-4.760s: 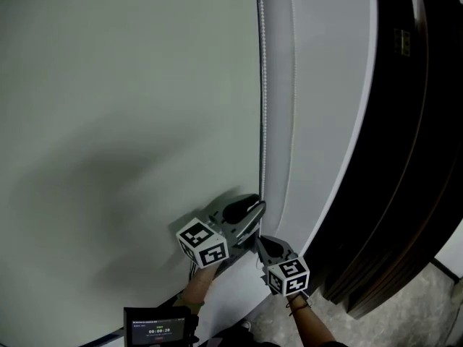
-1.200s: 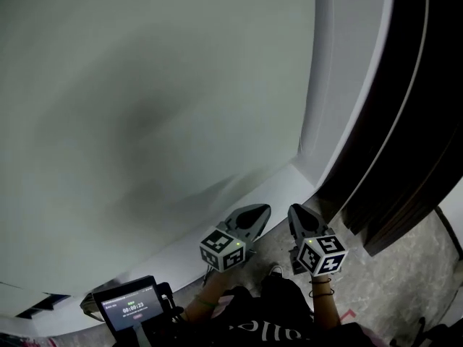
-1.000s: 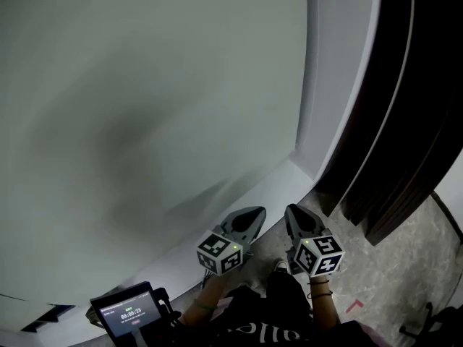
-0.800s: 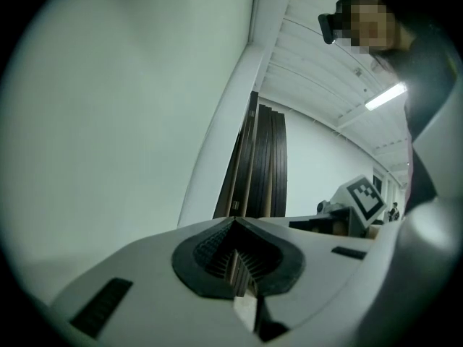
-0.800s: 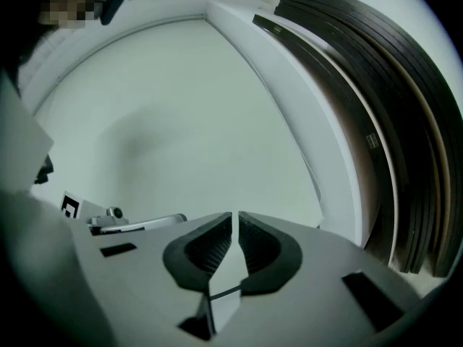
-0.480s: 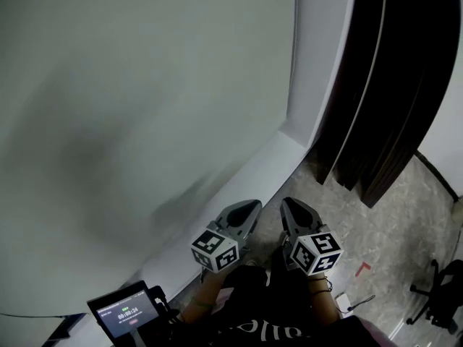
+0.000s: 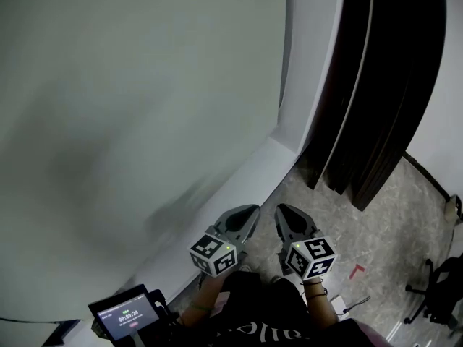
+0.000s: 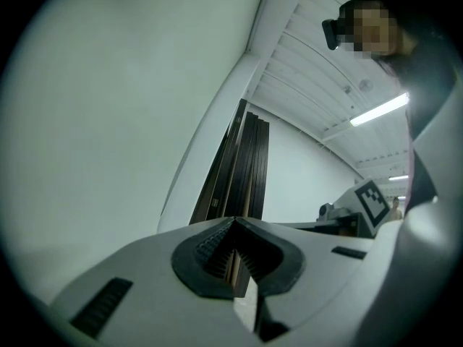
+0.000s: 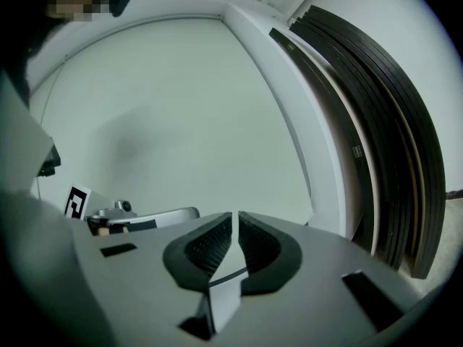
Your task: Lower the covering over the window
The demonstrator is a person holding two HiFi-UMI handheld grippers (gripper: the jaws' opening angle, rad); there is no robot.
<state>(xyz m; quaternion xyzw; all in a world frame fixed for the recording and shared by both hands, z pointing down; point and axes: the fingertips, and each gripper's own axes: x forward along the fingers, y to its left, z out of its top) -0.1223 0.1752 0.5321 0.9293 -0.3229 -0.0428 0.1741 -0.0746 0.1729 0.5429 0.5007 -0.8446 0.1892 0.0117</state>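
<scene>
Overhead, the head view shows a pale roller blind (image 7: pixel 130 107) drawn down to the white sill (image 7: pixel 239 176), with a dark curtain (image 7: pixel 376 85) at its right. The left claw (image 7: pixel 249 210) and right claw (image 7: pixel 283 210) hover side by side above the floor (image 7: pixel 376 223) beside the sill. In the left gripper view, the left claw (image 8: pixel 233 223) is pressed together and empty. In the right gripper view, the right claw (image 9: pixel 235 219) is barely parted and empty, facing the blind (image 9: pixel 181 121).
</scene>
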